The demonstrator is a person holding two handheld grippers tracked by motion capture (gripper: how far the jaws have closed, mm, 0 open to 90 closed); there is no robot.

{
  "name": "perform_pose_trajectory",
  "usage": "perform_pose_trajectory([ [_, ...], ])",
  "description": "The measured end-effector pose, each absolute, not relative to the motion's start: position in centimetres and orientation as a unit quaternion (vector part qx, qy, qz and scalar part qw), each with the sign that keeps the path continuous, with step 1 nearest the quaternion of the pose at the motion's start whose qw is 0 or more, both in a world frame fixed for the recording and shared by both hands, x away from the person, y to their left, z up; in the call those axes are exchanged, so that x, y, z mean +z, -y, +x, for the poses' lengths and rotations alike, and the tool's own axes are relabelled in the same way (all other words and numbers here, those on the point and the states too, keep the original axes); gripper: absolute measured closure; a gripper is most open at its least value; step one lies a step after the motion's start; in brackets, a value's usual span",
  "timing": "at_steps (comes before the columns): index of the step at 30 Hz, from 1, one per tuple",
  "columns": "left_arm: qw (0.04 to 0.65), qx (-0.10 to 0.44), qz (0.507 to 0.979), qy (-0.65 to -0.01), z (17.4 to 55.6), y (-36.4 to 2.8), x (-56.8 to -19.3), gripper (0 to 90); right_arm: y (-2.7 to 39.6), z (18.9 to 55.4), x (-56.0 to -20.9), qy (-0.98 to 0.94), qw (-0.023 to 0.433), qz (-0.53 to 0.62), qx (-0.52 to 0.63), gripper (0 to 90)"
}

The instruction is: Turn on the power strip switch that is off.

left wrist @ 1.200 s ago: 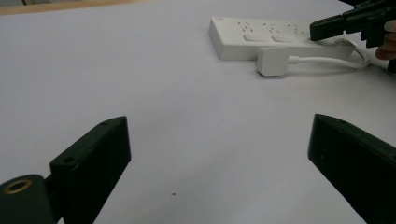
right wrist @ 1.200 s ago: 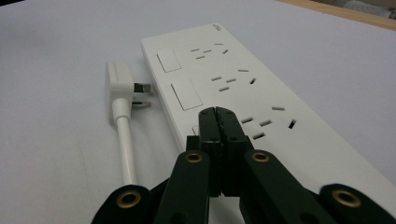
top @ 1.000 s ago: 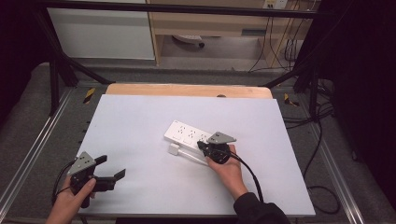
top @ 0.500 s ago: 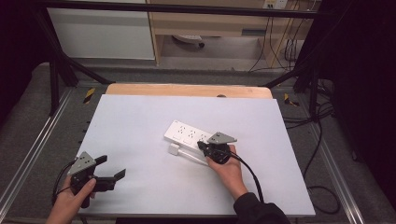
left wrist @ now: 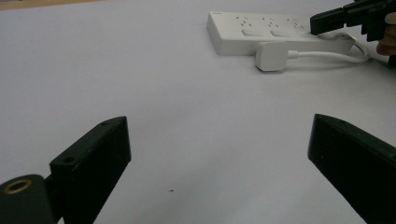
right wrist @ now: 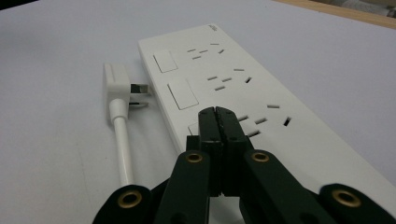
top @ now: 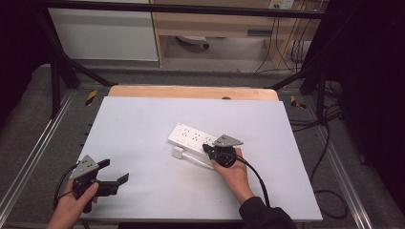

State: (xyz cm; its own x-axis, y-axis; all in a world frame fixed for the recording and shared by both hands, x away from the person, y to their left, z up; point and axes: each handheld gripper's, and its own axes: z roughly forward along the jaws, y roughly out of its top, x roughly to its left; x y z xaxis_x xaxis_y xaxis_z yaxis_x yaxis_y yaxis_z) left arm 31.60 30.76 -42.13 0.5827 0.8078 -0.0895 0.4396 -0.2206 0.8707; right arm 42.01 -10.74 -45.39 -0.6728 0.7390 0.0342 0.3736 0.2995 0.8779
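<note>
L tool (top: 113,172) jaws wide apart, R tool (top: 206,148) jaws closed together

place: lab recording bay | evidence: white table (top: 143,119) inside a metal frame (top: 33,157) | black curtains (top: 372,71) at both sides | loose cables (top: 291,47) on grey carpet (top: 191,76) | plain cabinets (top: 105,33) behind

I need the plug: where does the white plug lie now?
In the high view the white plug lies on the table, beside the power strip, left of the right gripper.
</note>
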Motion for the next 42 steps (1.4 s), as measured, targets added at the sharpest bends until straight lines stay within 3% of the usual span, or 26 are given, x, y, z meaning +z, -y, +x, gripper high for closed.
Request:
perform_pose_trajectory([
  [42,0.467,0.199,0.757,-0.411,31.58,-30.75,-42.11,6.0,11.05,42.13,-45.4,-0.781,0.183,0.367,0.471,90.0],
])
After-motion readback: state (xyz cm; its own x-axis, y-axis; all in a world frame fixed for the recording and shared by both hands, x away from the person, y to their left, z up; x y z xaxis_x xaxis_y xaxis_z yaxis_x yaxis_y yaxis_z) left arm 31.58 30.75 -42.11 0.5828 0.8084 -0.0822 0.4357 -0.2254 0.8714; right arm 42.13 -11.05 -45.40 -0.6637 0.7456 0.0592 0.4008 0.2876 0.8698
